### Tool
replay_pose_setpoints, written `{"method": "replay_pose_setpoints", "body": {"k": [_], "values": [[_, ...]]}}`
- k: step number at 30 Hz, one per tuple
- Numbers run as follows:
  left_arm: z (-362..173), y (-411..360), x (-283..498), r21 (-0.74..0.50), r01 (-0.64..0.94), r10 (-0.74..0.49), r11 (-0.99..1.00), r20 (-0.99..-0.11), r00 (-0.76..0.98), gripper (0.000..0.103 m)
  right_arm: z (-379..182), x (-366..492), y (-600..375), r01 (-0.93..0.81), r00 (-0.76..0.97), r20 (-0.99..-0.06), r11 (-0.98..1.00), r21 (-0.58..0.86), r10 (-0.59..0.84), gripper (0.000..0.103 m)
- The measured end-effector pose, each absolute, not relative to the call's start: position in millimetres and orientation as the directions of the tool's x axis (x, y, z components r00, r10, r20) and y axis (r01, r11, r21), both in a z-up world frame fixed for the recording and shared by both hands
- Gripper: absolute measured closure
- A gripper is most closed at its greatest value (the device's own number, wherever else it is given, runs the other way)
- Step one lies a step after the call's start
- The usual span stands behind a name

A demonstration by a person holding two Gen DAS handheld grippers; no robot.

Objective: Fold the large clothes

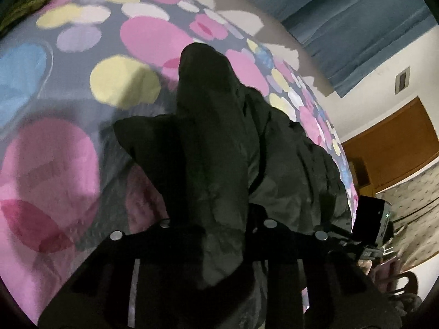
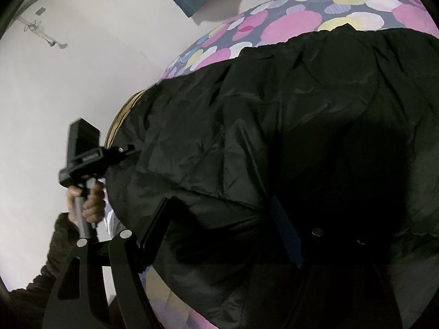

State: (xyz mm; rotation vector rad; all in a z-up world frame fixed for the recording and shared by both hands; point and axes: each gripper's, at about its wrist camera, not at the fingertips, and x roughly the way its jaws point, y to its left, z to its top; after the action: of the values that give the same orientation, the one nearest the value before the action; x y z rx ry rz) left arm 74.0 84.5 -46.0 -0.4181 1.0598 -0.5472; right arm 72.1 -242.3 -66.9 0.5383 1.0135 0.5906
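Observation:
A large black padded jacket point(image 2: 288, 115) lies on a bed with a sheet of pink, yellow and blue circles point(image 1: 55, 87). In the left wrist view my left gripper point(image 1: 216, 249) is shut on a bunched fold of the jacket point(image 1: 208, 137), which rises in a peak in front of the camera. In the right wrist view my right gripper point(image 2: 219, 235) has its fingers apart, with the jacket's edge lying between them; the fabric hides the right finger. The left gripper's body point(image 2: 87, 153) and the hand holding it show at the jacket's left edge.
The sheet point(image 2: 290, 24) extends behind the jacket. Blue curtains point(image 1: 343, 13), a white wall and a wooden door point(image 1: 389, 148) stand beyond the bed. A patterned floor point(image 1: 411, 219) shows at right. A dark green cloth point(image 1: 24, 2) lies at the far left corner.

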Motion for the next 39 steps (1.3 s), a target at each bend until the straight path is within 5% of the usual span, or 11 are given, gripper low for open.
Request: {"method": "replay_pose_setpoints", "body": {"k": [21,30,39], "values": [[77.0,-67.4,52.2,-0.276,0.416,-0.462,0.866,-0.761,0.456,0.082,-63.3,73.7,-245.5,-0.268,0.374,-0.621,0.721,0.639,0.689,0.030],[77.0,-153.0,32.3,-0.131,0.469,-0.383,0.873,-0.780,0.495,0.082,-40.3,60.1,-305.8,-0.248,0.428,-0.530,0.659,0.710,0.732,0.030],[45.1,-232.8,3.3,-0.053,0.552,-0.388,0.832,-0.766,0.513,0.082,-24.5,56.3,-413.0,-0.143,0.554,-0.315,0.461,0.876,0.771,0.030]]}}
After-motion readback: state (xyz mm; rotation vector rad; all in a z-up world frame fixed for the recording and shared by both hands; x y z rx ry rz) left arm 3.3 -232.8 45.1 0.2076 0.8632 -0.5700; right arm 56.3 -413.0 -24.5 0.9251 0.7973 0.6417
